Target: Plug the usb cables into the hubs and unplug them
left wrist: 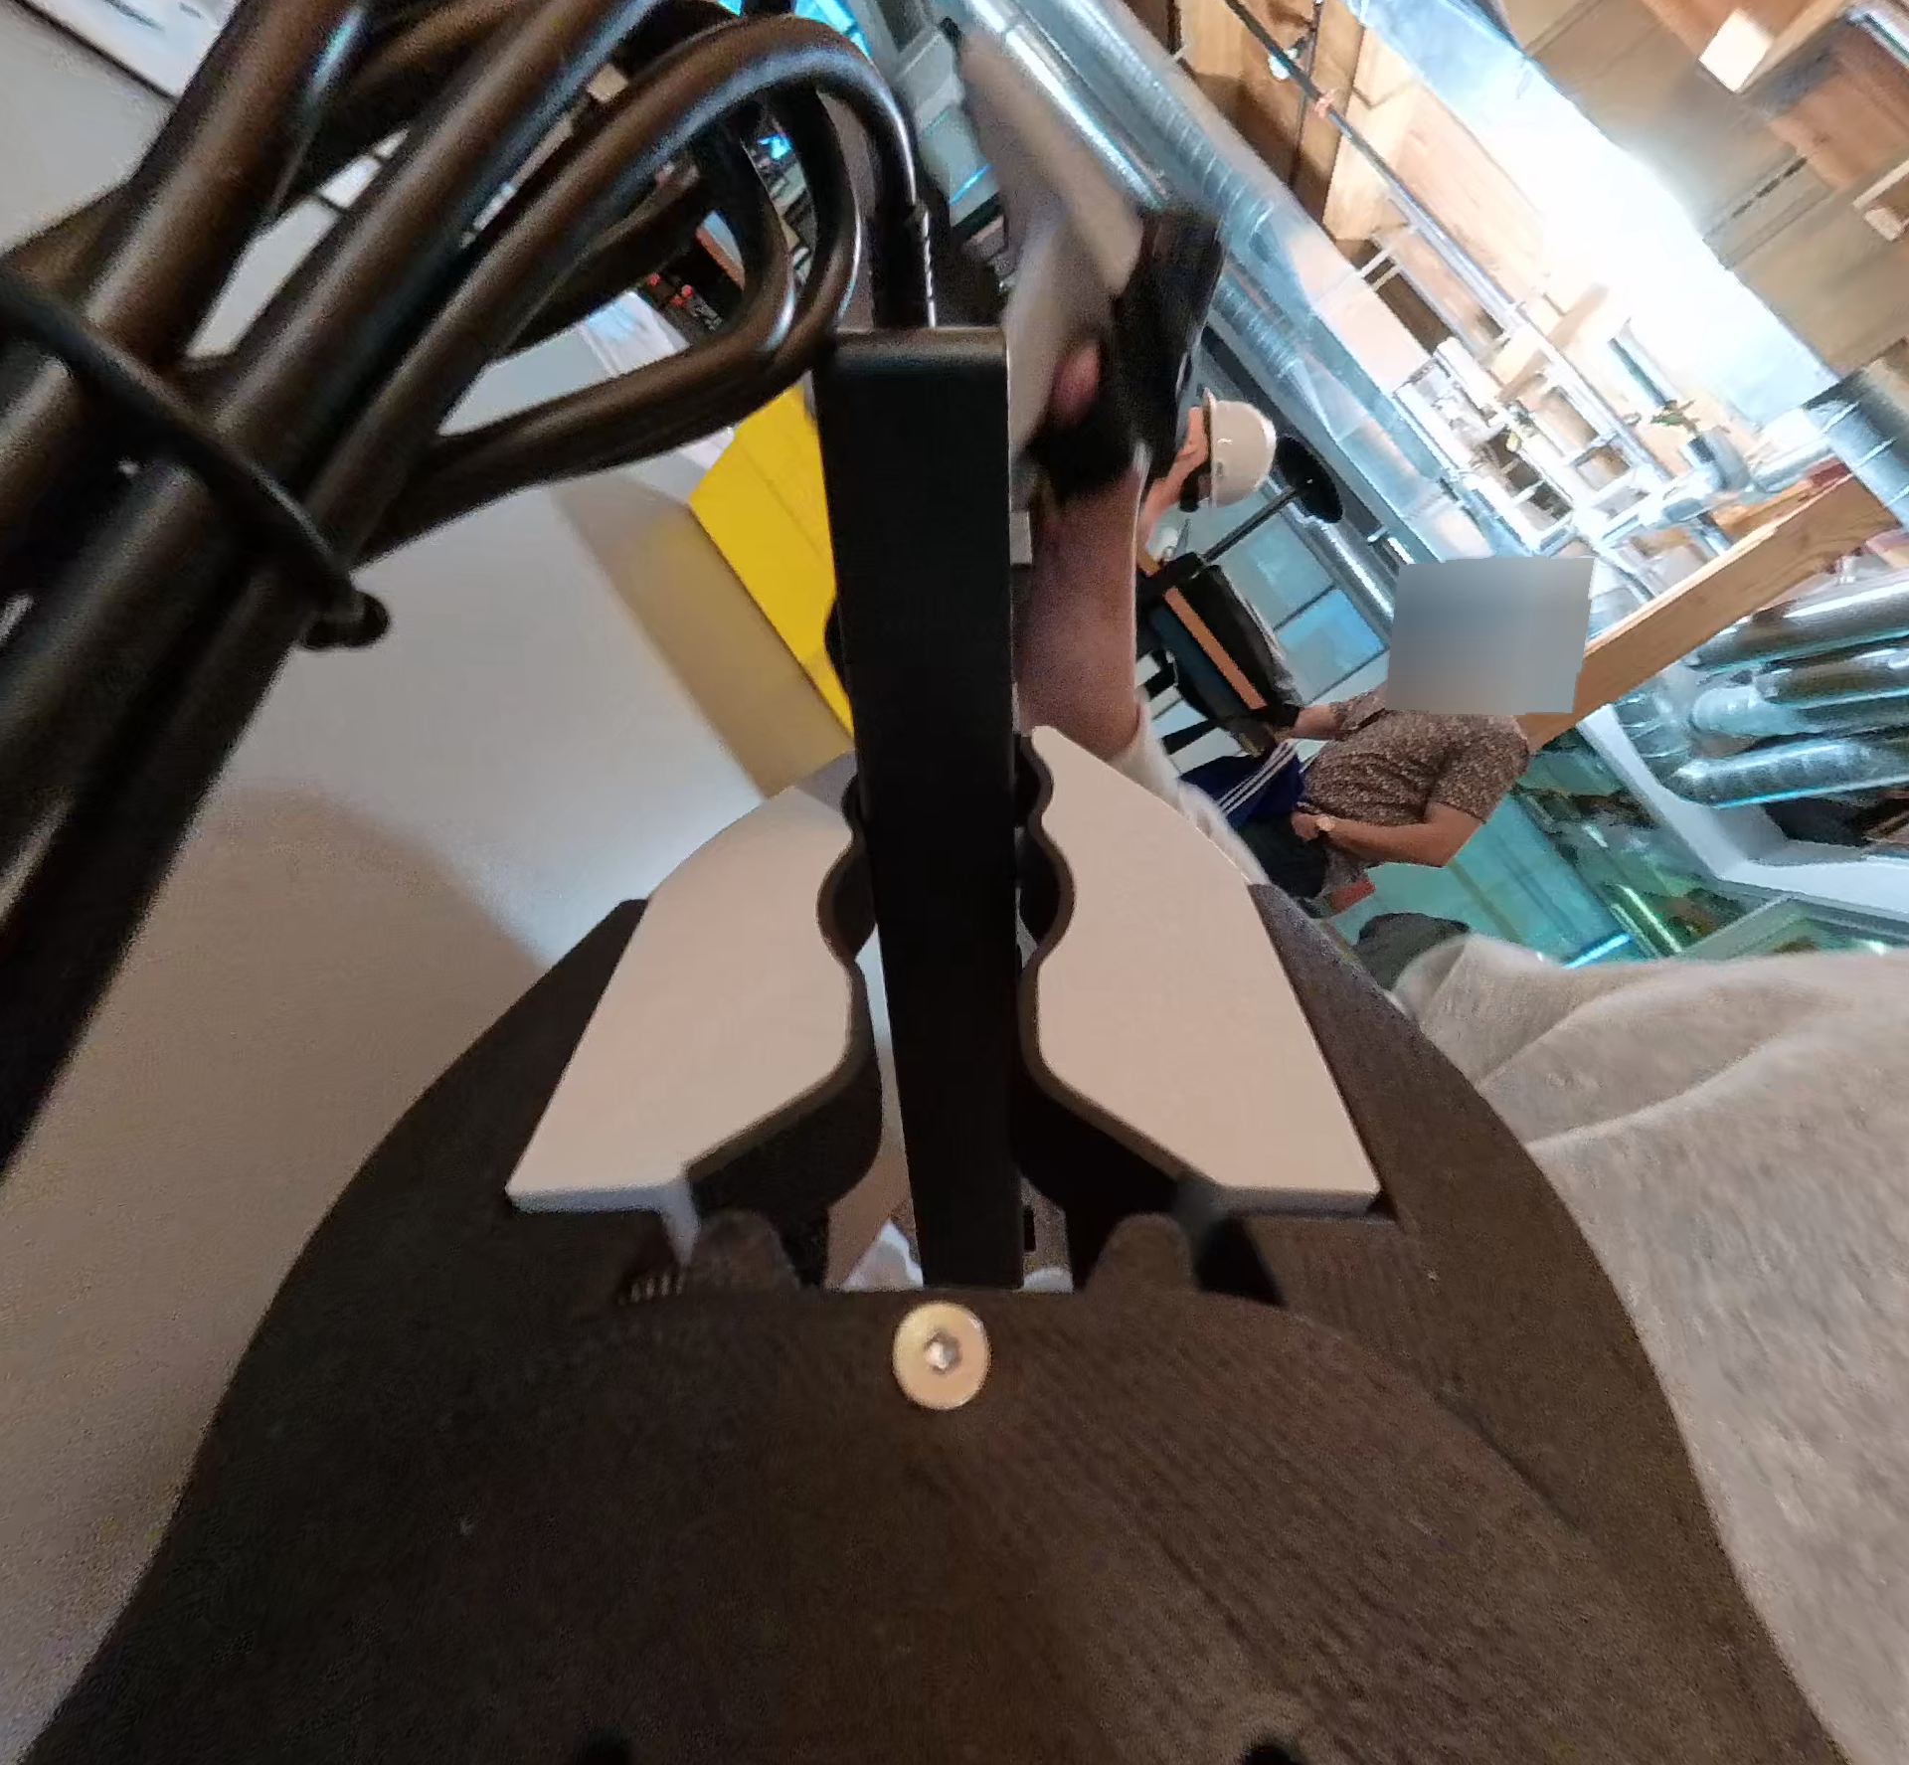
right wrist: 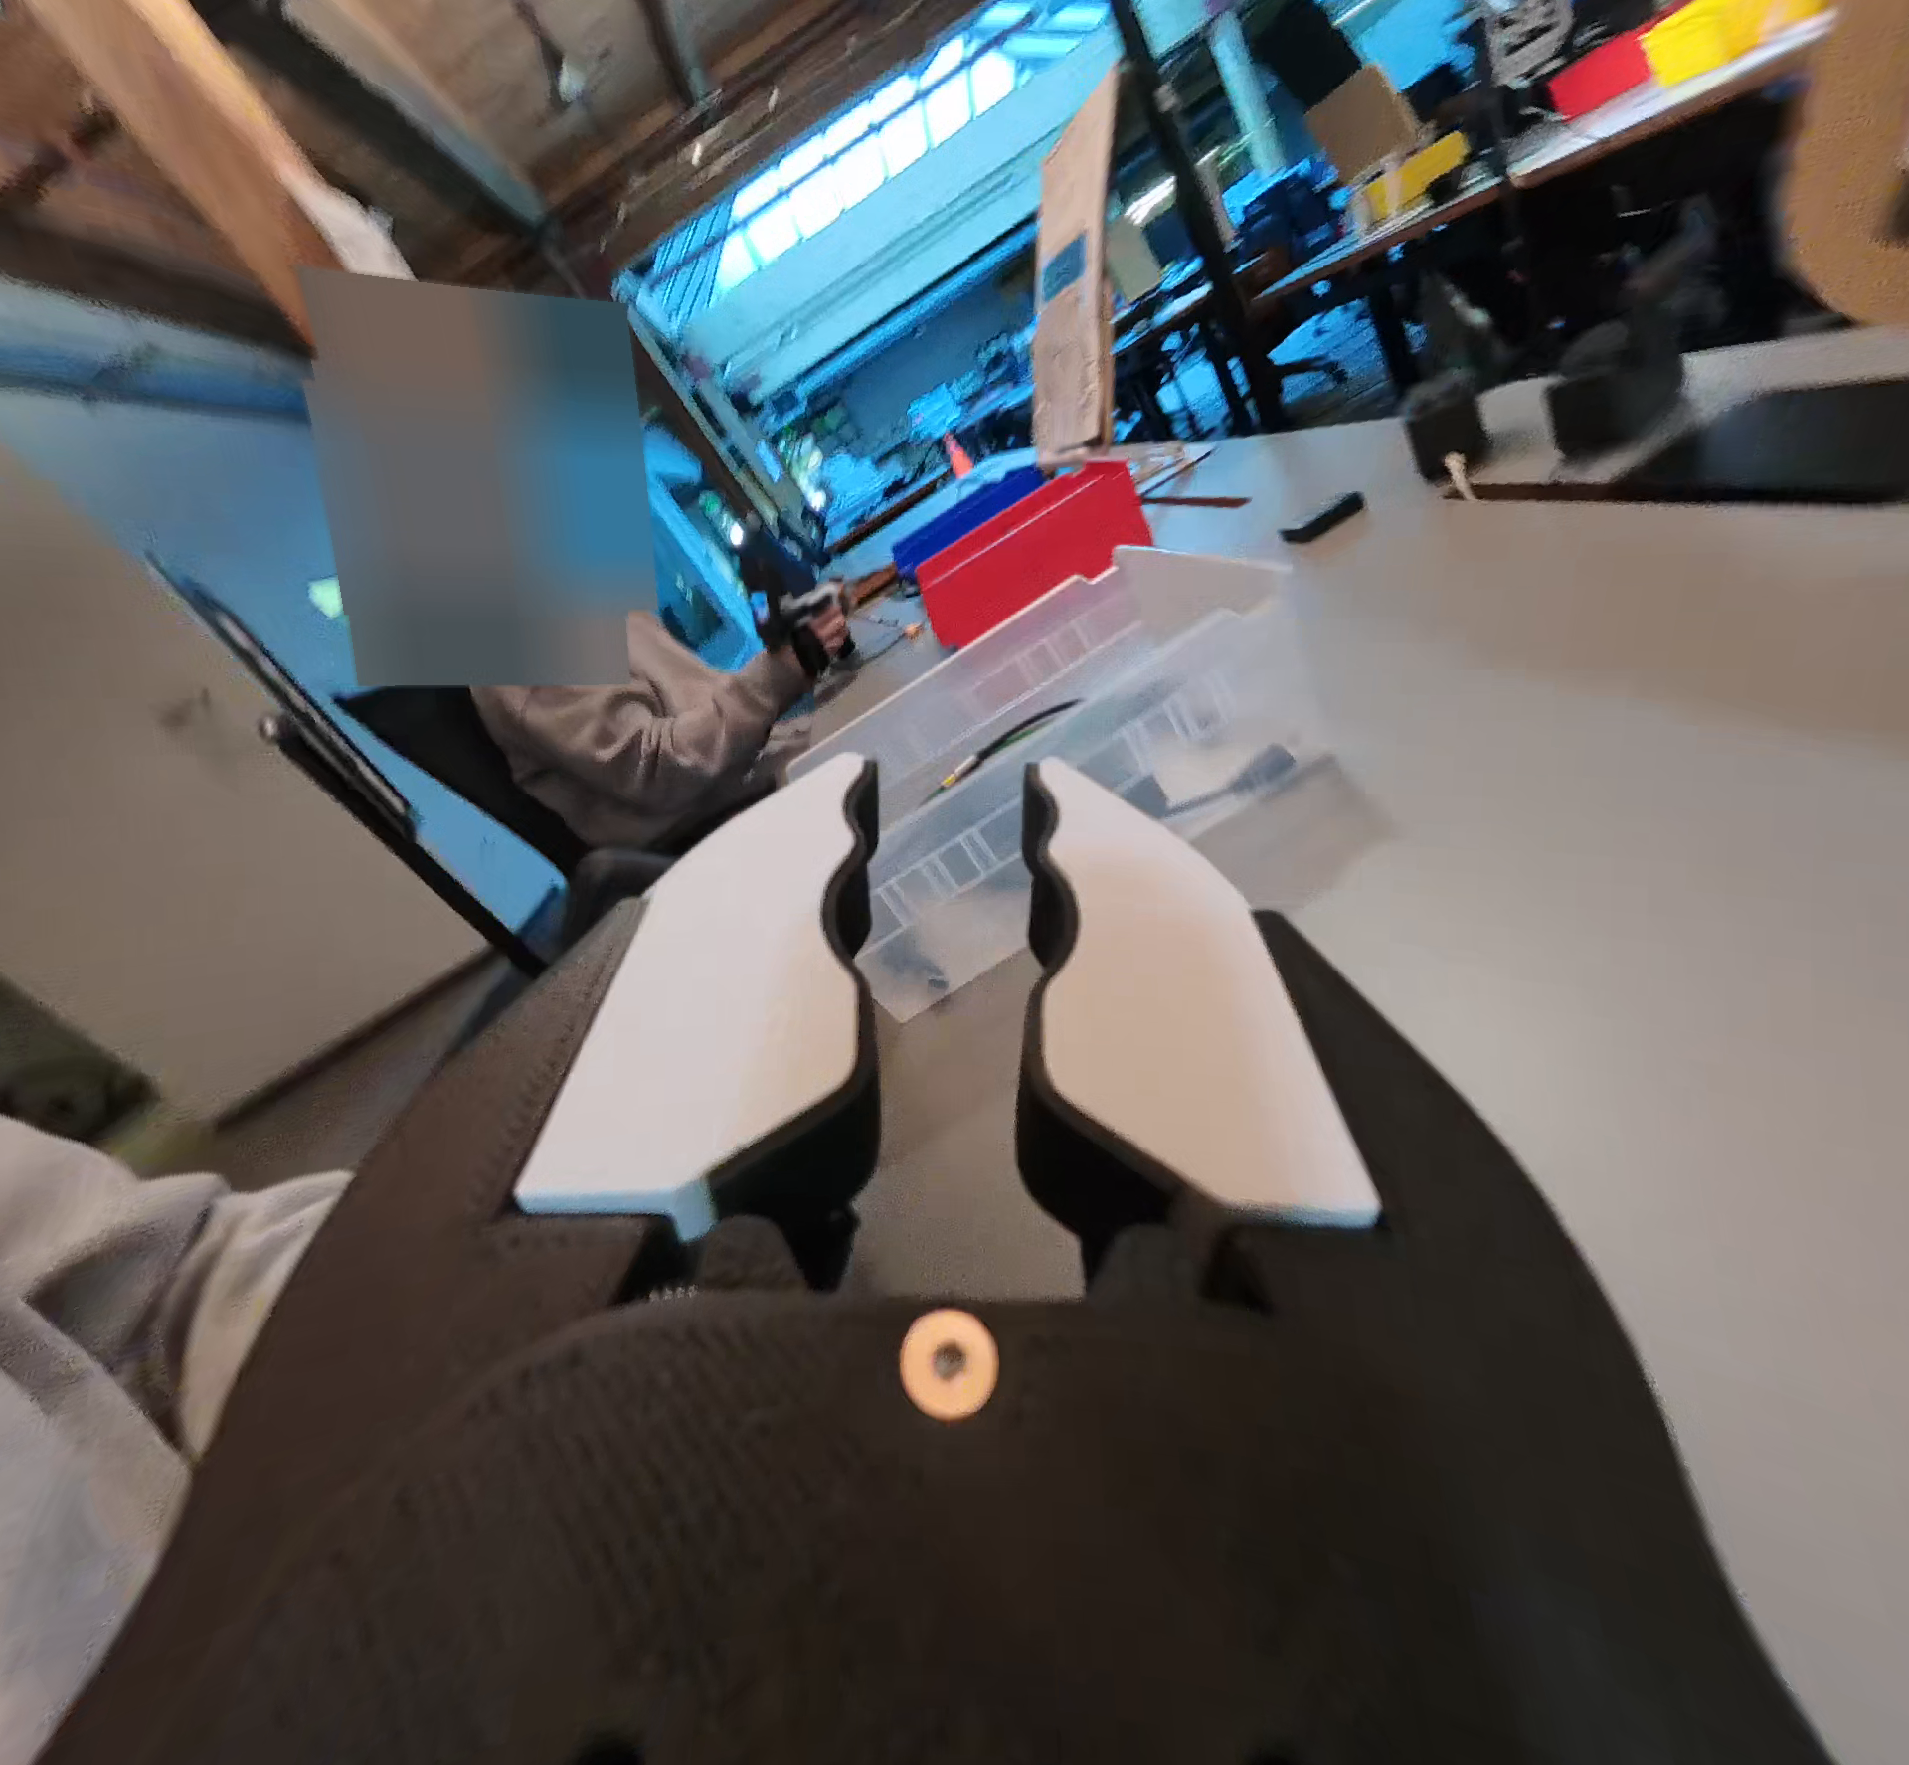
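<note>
In the left wrist view my left gripper [left wrist: 945, 775] is shut on a slim black USB hub [left wrist: 919, 579] and holds it up in the air, standing on end. The hub's black cable [left wrist: 620, 166] is coiled in loops at upper left, bound by a black tie [left wrist: 207, 496]. In the right wrist view my right gripper [right wrist: 948, 775] is open and empty, low over the white table [right wrist: 1550, 786]. It points at a clear plastic bin [right wrist: 1085, 682] with a thin dark cable [right wrist: 1018, 729] in it. No hub ports are visible.
A red bin [right wrist: 1033, 548] and a blue bin [right wrist: 961, 502] stand behind the clear one. A small black object [right wrist: 1322, 517] lies farther back. A person in a grey hoodie [right wrist: 640, 734] sits at the left. A hand with another gripper [left wrist: 1116, 341] shows blurred beyond the hub. One gripper's finger ends stand about 12 cm off the other's.
</note>
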`<state>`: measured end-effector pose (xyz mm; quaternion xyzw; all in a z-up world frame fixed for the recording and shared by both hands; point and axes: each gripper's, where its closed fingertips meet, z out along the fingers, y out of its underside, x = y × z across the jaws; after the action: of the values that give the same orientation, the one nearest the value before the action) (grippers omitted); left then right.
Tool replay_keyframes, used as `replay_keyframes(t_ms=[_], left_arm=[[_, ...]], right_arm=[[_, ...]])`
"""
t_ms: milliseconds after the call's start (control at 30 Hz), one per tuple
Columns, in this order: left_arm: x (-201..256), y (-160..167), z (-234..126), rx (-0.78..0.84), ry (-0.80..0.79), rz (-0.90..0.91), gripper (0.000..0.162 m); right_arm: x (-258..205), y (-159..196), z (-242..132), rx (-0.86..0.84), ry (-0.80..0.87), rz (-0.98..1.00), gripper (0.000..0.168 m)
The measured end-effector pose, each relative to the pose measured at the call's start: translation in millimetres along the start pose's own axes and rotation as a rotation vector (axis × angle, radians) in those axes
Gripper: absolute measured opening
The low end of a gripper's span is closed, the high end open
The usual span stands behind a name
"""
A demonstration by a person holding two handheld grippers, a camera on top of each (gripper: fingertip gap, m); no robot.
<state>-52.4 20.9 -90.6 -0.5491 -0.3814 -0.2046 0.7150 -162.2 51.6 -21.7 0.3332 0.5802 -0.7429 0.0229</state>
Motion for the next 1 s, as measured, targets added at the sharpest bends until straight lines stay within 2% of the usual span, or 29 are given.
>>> replay_keyframes(t_ms=[133, 200, 300, 400, 500, 567, 767, 833, 900, 1000], left_arm=[[-3, 12, -22, 0.015, -0.054, 0.001, 0.027], [-8, 8, -26, 0.022, -0.067, 0.008, 0.026], [-19, 2, -32, 0.025, -0.105, 0.040, 0.026], [-23, -5, -38, 0.051, -0.109, 0.033, 0.027], [-26, -9, -42, 0.062, -0.110, 0.030, 0.027], [-27, -9, -42, 0.054, -0.112, 0.037, 0.027], [-27, -12, -44, 0.071, -0.094, 0.001, 0.027], [-27, -12, -44, 0.072, -0.092, -0.005, 0.027], [-27, -12, -44, 0.071, -0.090, -0.008, 0.027], [-27, -11, -43, 0.067, -0.089, -0.006, 0.027]], right_arm=[[-37, -1, 90, -0.240, -0.119, -0.203, 0.025], [-57, 18, 140, -0.425, -0.201, -0.294, 0.010], [-76, 46, 210, -0.637, -0.290, -0.295, 0.011], [-75, 80, 268, -0.846, -0.303, -0.280, 0.017], [-42, 116, 311, -1.014, -0.218, -0.460, 0.016], [-16, 139, 330, -1.142, -0.134, -0.491, 0.016], [16, 186, 360, -1.316, 0.066, -0.154, 0.021], [18, 200, 361, -1.368, 0.087, -0.077, 0.024], [16, 211, 360, -1.398, 0.084, -0.006, 0.021], [20, 219, 359, -1.417, 0.095, -0.004, 0.015]])
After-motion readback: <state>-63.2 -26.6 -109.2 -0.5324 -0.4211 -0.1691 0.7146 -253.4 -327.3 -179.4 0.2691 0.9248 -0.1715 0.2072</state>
